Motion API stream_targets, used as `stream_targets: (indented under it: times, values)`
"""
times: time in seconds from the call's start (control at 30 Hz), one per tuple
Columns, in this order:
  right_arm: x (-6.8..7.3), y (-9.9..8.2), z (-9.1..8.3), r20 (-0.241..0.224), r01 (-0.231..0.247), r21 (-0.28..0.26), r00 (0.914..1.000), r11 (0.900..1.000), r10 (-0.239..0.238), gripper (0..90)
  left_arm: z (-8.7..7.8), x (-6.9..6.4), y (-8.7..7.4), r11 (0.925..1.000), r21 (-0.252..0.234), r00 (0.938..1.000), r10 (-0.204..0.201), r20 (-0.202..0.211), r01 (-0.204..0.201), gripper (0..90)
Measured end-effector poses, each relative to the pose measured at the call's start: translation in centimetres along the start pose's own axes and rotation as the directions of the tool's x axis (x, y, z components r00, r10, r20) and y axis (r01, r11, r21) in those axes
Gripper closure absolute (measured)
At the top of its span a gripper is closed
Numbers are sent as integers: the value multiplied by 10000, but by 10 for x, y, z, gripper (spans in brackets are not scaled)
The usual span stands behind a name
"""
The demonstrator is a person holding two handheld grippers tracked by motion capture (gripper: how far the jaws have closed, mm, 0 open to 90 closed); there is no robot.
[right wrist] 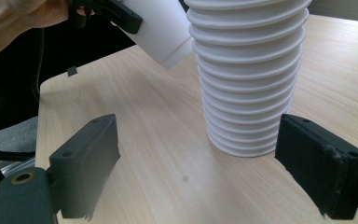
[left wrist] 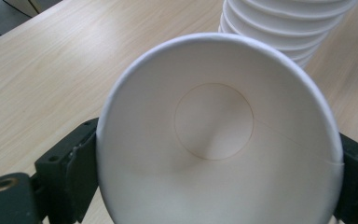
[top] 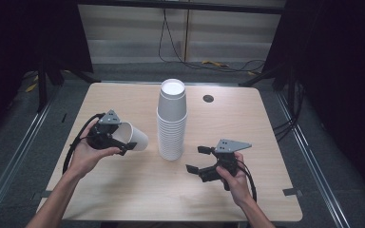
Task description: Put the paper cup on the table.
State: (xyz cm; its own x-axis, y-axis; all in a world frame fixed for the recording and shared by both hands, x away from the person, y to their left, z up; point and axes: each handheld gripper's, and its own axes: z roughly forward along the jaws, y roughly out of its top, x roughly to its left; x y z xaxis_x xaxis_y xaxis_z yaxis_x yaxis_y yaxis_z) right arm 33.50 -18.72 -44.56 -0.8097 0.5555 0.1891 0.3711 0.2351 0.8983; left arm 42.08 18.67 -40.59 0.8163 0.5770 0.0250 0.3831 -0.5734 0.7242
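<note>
Your left gripper [top: 123,142] pinches one white paper cup [top: 134,137] by its rim, cup tipped on its side just above the table, base pointing right toward the stack of cups [top: 172,121] at centre. Your right gripper [top: 197,159] hovers low just right of the stack, jaws spread, nothing between them. Both forearms come in from the near edge. One pale wood table [top: 123,199]; one round cable hole [top: 208,98] far right; grey floor, dark curtains, loose cables beyond.
</note>
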Motion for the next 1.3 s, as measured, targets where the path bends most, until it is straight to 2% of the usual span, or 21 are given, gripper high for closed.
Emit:
stream_targets:
  times: [0.1, 0.2, 0.3, 0.33, 0.37, 0.4, 0.57, 0.6, 0.73, 0.93, 1.0, 1.03, 1.07, 1.2, 1.27, 1.3]
  values:
    - [0, 0, 1, -9, -16, 36, 10000, 10000, 17, 134, 2, 2, 1, 10000, 51, 9999, -85, -68, 85, 87]
    - [0, -1, 2, -55, -20, 57, 10000, 10000, 21, 133, 6, 8, 4, 9985, 544, 9995, 83, -318, -66, 87]
    - [0, -1, 2, -31, -28, 72, 10000, 10000, 28, 133, 7, 11, 5, 9975, 709, 9993, 99, -368, -72, 87]
    - [0, -1, 2, -30, -2, 60, 10000, 10000, 2, 133, 10, 11, 7, 9948, 1005, 9992, 210, -339, -175, 86]
    - [0, -1, 2, -30, -2, 60, 10000, 10000, 2, 133, 10, 11, 7, 9948, 1005, 9992, 210, -339, -175, 85]
    - [0, -1, 3, 43, 55, 100, 10000, 9999, -55, 133, 13, 10, 8, 9912, 1297, 9991, 298, -300, -257, 85]
    - [1, -2, 5, 34, 104, 108, 9999, 9999, -105, 133, 20, 13, 9, 9867, 1613, 9991, 264, -329, -207, 83]
    - [1, -2, 5, 41, 111, 95, 9999, 9999, -111, 133, 24, 14, 9, 9823, 1859, 9978, 346, -559, -236, 82]
    - [0, -1, 3, 105, 68, 92, 9999, 9999, -69, 133, 29, 17, 11, 9777, 2082, 9979, 399, -519, -282, 80]
    - [1, -2, 5, 62, 97, 156, 9999, 9998, -98, 133, 42, 20, 11, 9680, 2499, 9962, 421, -756, -220, 73]
    - [1, -2, 5, 65, 101, 159, 9999, 9998, -102, 133, 46, 22, 9, 9690, 2469, 9963, 324, -800, -116, 64]
    - [1, -2, 5, 78, 104, 149, 9999, 9998, -105, 133, 48, 22, 9, 9738, 2274, 9964, 212, -817, -21, 64]
    - [1, -2, 5, 78, 104, 149, 9999, 9998, -105, 133, 48, 22, 9, 9738, 2274, 9964, 212, -817, -21, 64]
    - [0, -2, 5, 123, 95, 136, 9999, 9999, -96, 133, 54, 19, 11, 9744, 2223, 9940, 557, -944, -335, 58]
    - [0, -2, 5, 104, 113, 146, 9999, 9998, -114, 133, 55, 19, 11, 9751, 2187, 9939, 590, -927, -375, 57]
    - [1, -2, 5, 95, 107, 158, 9999, 9998, -108, 133, 58, 20, 11, 9777, 2076, 9942, 527, -939, -322, 56]
